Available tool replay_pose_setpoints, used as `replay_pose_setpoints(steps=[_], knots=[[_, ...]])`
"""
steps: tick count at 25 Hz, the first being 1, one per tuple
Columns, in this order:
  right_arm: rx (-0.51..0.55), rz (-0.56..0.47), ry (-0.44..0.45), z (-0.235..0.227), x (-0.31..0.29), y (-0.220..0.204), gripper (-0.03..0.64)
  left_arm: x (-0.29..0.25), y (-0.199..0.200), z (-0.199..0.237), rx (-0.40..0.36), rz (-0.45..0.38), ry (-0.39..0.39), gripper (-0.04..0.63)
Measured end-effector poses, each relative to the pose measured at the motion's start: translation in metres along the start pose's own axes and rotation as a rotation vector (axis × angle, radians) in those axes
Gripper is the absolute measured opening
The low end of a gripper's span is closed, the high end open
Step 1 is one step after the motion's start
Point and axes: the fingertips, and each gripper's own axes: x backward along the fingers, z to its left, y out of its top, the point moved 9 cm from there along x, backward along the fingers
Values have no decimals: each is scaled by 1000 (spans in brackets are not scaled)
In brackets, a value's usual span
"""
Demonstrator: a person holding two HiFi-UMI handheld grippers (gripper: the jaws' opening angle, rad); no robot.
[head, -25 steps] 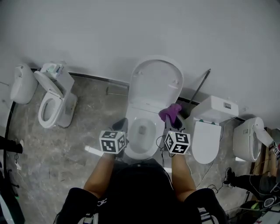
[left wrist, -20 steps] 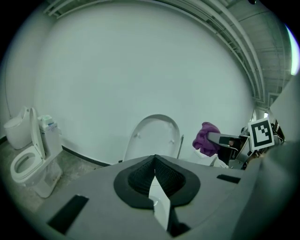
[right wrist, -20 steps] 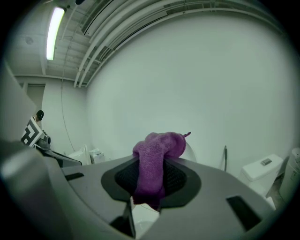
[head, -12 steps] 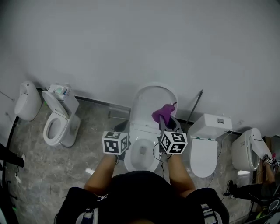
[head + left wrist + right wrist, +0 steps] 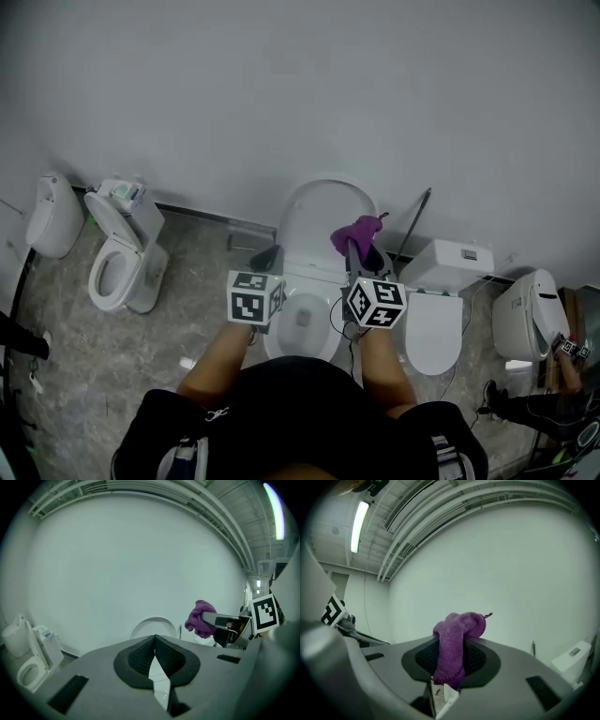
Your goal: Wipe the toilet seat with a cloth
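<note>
Purple terry cloth (image 5: 452,644) clamped in right tongs (image 5: 356,247); white toilet seat (image 5: 323,325) lies at 7 o'clock, below; left tongs (image 5: 267,255) closed, empty.

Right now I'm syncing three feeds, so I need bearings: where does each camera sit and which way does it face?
Head view: on the person's head, looking steeply down at the toilet; arms and lap show.
Left gripper view: rides the left claw, facing the wall over the raised lid; its shut jaws show.
Right gripper view: rides the right claw, facing the wall; its jaws pinch the purple cloth.
Shared: all three show the cloth.
</note>
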Motion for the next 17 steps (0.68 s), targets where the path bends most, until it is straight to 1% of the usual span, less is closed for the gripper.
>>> replay_pose_setpoints(steps=[4,7,10,12,17], knots=[[8,3,14,6,6,-8,103,4,-3,-1,31,-7,-27,9],[22,23,27,6,9,-15,103,4,-8,-6,29,1,-20,9],[25,25,18,2,13,-18,102,3,-11,-11,33,9,-24,9],[18,22,11,1,14,-20,103,3,-13,-11,35,4,-22,9],[-31,51,12,-2,13,-26,103,1,-17,-5,52,3,-9,9]])
